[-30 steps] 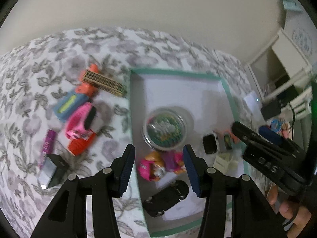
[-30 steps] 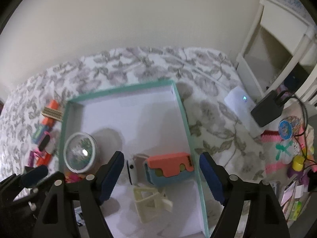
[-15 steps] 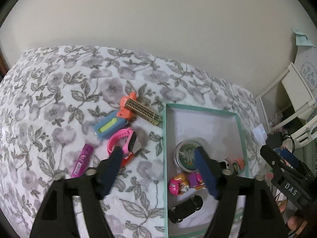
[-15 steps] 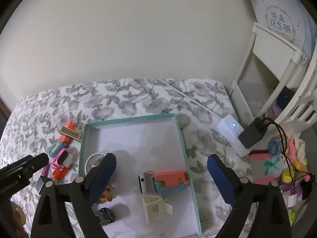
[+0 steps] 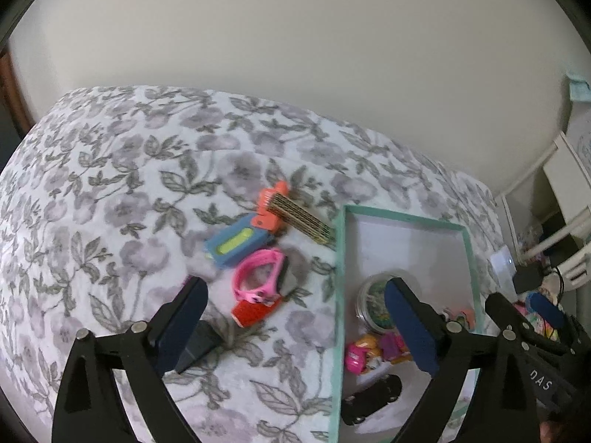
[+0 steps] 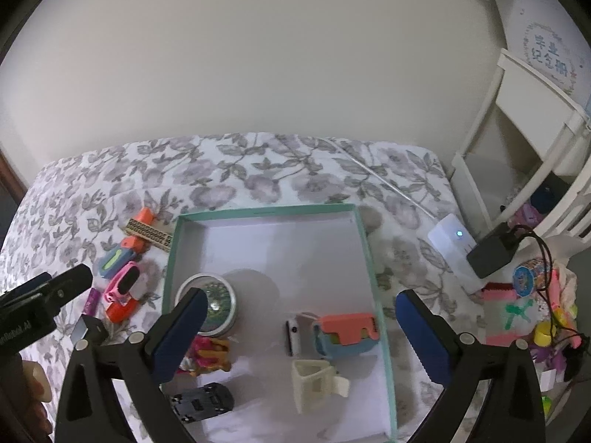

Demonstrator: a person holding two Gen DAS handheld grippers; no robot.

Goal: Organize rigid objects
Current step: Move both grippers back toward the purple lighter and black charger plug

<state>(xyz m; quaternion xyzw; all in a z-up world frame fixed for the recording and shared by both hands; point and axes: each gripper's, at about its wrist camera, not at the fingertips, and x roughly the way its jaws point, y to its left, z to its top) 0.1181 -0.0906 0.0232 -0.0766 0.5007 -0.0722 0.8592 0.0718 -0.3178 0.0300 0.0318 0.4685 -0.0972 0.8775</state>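
Opening above the bed, your left claw (image 5: pixel 293 326) and right claw (image 6: pixel 301 332) hold nothing; six toys sit in the teal box (image 6: pixel 380 317), while the pink watch (image 5: pixel 260 277) waits outside because it is unsorted.

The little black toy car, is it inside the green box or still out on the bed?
Inside. The black toy car lies on the white floor of the green box, near its front left corner, beside the pink and yellow toy.

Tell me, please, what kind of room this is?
Probably a bedroom at home. The teal-rimmed box of small toys lies on a soft floral bedspread against a plain wall. Beside the bed stand white shelves, and a charger with cables sits among clutter.
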